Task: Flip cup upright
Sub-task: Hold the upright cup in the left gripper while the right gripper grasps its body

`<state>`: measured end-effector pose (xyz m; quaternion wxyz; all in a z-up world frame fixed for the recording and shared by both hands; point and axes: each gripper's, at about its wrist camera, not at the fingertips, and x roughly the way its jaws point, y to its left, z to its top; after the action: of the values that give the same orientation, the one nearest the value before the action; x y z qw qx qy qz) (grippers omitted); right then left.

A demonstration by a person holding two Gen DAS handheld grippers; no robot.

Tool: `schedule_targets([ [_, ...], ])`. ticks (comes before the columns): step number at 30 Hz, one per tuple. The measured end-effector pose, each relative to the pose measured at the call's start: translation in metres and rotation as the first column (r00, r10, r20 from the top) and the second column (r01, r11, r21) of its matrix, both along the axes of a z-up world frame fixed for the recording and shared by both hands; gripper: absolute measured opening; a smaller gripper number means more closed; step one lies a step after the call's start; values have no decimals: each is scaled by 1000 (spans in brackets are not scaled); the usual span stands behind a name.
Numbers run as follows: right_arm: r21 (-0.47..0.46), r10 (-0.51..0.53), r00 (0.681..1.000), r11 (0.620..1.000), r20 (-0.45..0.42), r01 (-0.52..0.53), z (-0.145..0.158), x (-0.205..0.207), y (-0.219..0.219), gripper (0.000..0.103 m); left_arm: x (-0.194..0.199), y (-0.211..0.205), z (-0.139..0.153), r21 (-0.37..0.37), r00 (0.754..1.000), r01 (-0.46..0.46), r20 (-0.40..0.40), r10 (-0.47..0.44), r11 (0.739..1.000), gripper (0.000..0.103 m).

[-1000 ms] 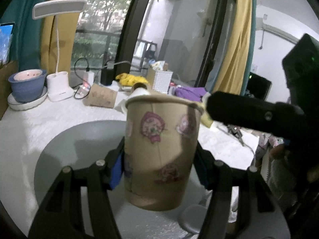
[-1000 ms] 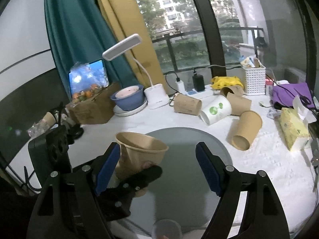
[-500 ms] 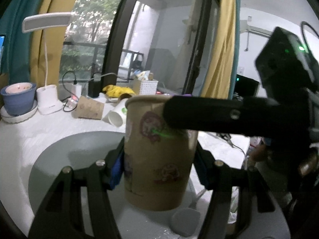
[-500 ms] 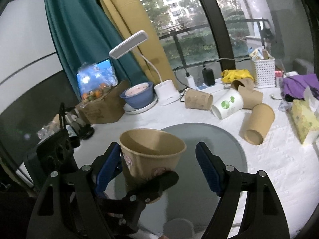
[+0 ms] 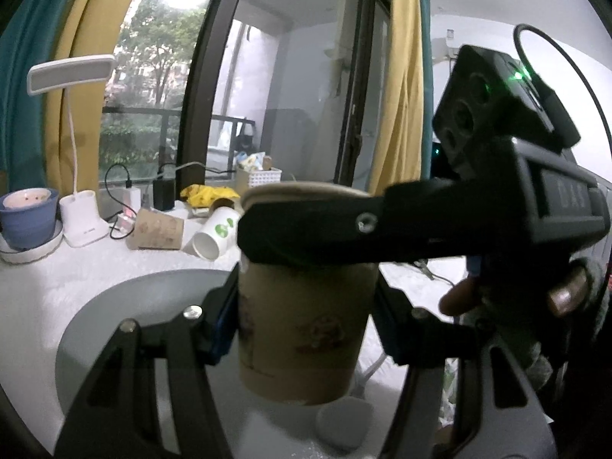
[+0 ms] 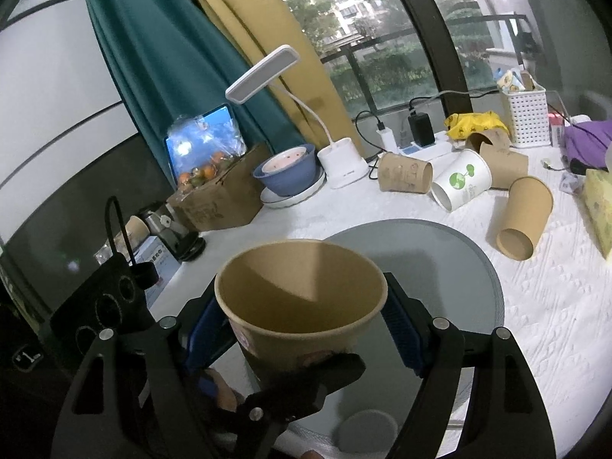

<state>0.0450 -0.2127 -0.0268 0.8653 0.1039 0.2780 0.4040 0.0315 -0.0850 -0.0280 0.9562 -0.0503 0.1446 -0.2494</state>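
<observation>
The paper cup (image 5: 306, 325) sat mouth-up between the left tongs (image 5: 306, 317), pinched at its sides, raised over the grey mat (image 6: 459, 267) on the worktop (image 6: 535, 306). The right tongs (image 6: 298, 329) bracketed its rim; whether their pads touched, I couldn't tell. Both squeezing could crumple the thin wall; an uneven release might tip it. The cup's base was hidden.

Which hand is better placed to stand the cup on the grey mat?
Left, probably: the left gripper clamps the cup mid-body, mouth up, above the grey mat; the right gripper merely flanks its rim.
</observation>
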Motion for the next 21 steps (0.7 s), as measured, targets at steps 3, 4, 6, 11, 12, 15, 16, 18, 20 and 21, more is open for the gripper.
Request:
schedule_targets([
  [3, -8, -2, 1000, 1000, -3, 2, 0, 1, 3, 73, -1, 0, 0, 0, 1000, 0, -5, 0, 1000, 62],
  [4, -11, -1, 1000, 1000, -4, 1, 0, 2, 3, 73, -1, 0, 0, -1, 1000, -2, -5, 2, 1000, 63],
  [6, -15, -2, 1000, 1000, 1, 2, 0, 1, 3, 72, -3, 1, 0, -4, 1000, -3, -6, 3, 1000, 63],
  [11, -20, 3, 1000, 1000, 7, -3, -1, 1, 4, 71, -3, 1, 1, -5, 1000, -4, -11, 4, 1000, 64],
  [12, -20, 3, 1000, 1000, 7, -3, -1, 0, 4, 70, -3, 1, 1, -3, 1000, -5, -12, 5, 1000, 64],
  [15, -20, 2, 1000, 1000, 7, -2, -1, 0, 4, 70, -2, 0, 1, 6, 1000, -3, -19, 3, 1000, 65],
  [16, -19, 2, 1000, 1000, 8, -2, -1, 0, 4, 70, -3, -1, 0, 11, 1000, -1, -24, 1, 1000, 65],
  [18, -17, 0, 1000, 1000, 9, 0, 0, 0, 4, 70, -2, -2, -1, 19, 999, 4, -33, -3, 1000, 69],
  [20, -19, -4, 1000, 1000, 12, 4, 1, 0, 4, 70, -3, -2, -2, 20, 999, 13, -40, -12, 1000, 74],
  [21, -20, -7, 1000, 1000, 13, 8, 1, 1, 4, 70, -3, -2, -2, 20, 999, 14, -44, -13, 1000, 75],
])
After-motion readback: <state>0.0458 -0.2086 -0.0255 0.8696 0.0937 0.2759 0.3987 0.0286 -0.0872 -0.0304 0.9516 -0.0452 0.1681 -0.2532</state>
